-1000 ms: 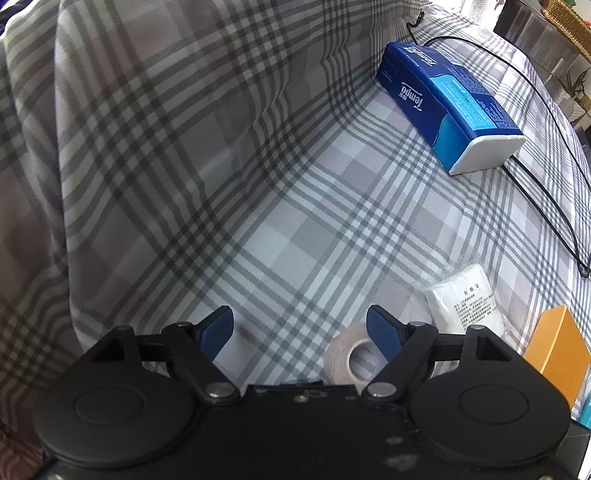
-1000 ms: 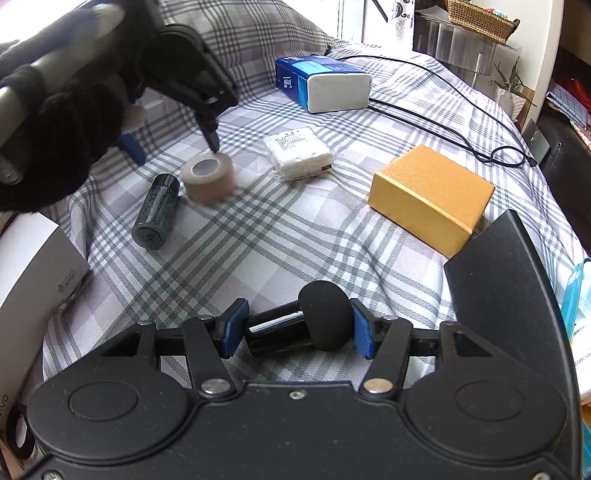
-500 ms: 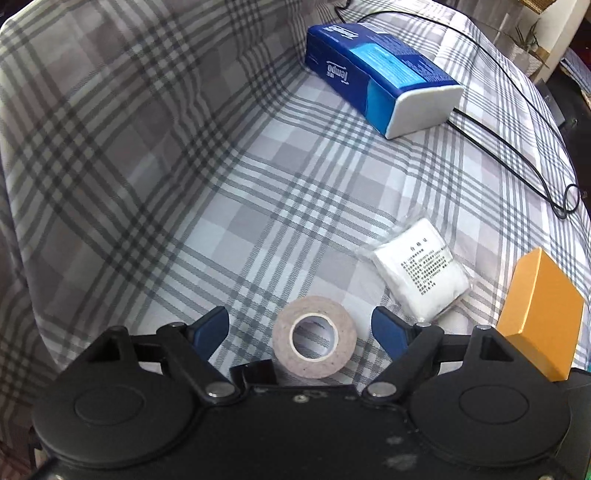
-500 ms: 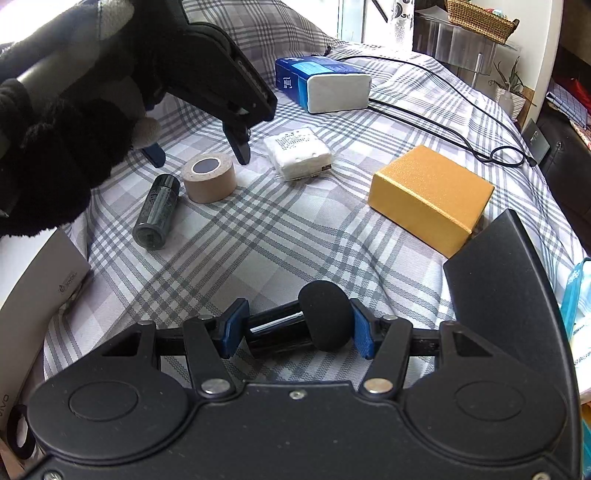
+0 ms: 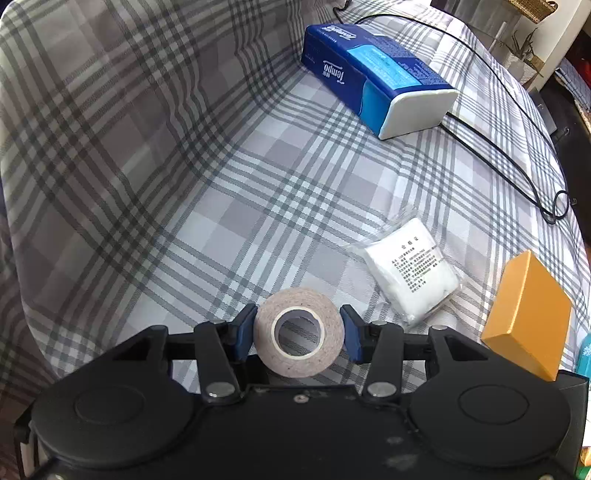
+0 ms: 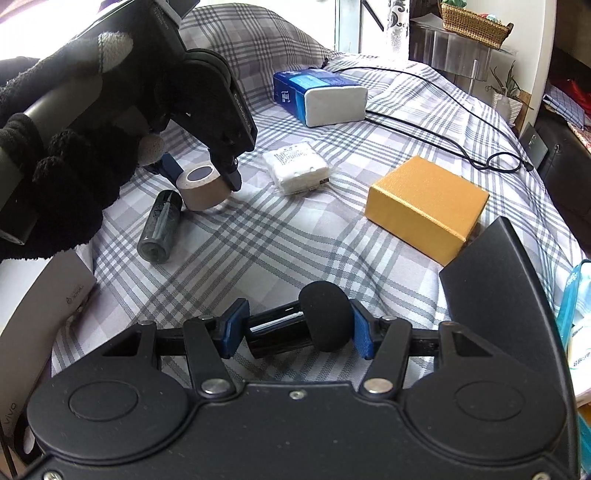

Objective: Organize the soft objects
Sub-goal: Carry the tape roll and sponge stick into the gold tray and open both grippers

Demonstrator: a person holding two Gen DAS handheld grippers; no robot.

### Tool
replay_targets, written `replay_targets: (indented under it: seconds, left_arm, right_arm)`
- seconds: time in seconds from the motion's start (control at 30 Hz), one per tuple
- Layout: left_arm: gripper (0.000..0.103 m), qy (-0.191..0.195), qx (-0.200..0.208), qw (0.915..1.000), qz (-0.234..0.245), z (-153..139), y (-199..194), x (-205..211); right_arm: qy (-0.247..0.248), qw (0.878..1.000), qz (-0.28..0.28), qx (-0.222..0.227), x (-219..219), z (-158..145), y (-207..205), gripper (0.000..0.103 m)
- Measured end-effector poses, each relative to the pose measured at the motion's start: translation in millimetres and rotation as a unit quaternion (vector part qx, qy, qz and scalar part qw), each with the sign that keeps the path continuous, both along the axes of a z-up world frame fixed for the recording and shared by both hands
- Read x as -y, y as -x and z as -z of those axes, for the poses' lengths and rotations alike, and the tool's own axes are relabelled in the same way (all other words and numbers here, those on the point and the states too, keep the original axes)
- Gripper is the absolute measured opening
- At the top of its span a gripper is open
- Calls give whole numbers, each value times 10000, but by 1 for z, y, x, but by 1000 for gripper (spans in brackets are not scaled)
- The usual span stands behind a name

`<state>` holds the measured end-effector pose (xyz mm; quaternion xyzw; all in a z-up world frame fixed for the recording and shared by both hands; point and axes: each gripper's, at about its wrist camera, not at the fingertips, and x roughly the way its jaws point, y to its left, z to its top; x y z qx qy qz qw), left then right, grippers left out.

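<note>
The left gripper [image 5: 298,334] is closing its fingers on the tape roll [image 5: 298,332] at lower centre; the right gripper [image 6: 295,328] grips a microphone [image 6: 325,315].

Left gripper [image 5: 298,334] and right gripper [image 6: 297,328]: matte black bodies, blue finger pads, silver pivot screws (round caps either side); hand [image 6: 55,177] wears a black knit glove.

Home bedroom, by the look of it. Work surface: a bed under a grey plaid sheet [image 5: 229,206], raised pillow [image 6: 258,40] at the head. Tissue pack [image 5: 373,88] and black cable [image 5: 509,155] lying on it. Wicker basket [image 6: 474,22] and potted plant [image 6: 508,92] beyond.
</note>
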<state>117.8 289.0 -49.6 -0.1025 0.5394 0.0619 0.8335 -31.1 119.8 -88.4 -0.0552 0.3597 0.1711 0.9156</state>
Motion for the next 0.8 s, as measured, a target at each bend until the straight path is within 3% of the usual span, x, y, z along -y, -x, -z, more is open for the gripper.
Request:
replay_targets:
  seconds: [0.33, 0.47, 0.6, 0.8]
  left_arm:
    - [45, -123, 479, 9982, 349, -62, 32, 21]
    - [45, -169, 638, 9952, 724, -80, 51, 48]
    - [45, -172, 744, 9894, 1231, -91, 68, 89]
    - [45, -72, 818, 9743, 2096, -104, 85, 167]
  right_arm:
    - [-460, 9966, 53, 682, 15, -40, 25, 55]
    - [-844, 9907, 680, 818, 48, -64, 37, 55]
    - [-832, 9798, 1509, 1016, 89, -82, 52, 55]
    - [-576, 9505, 2833, 1134, 157, -97, 68, 55]
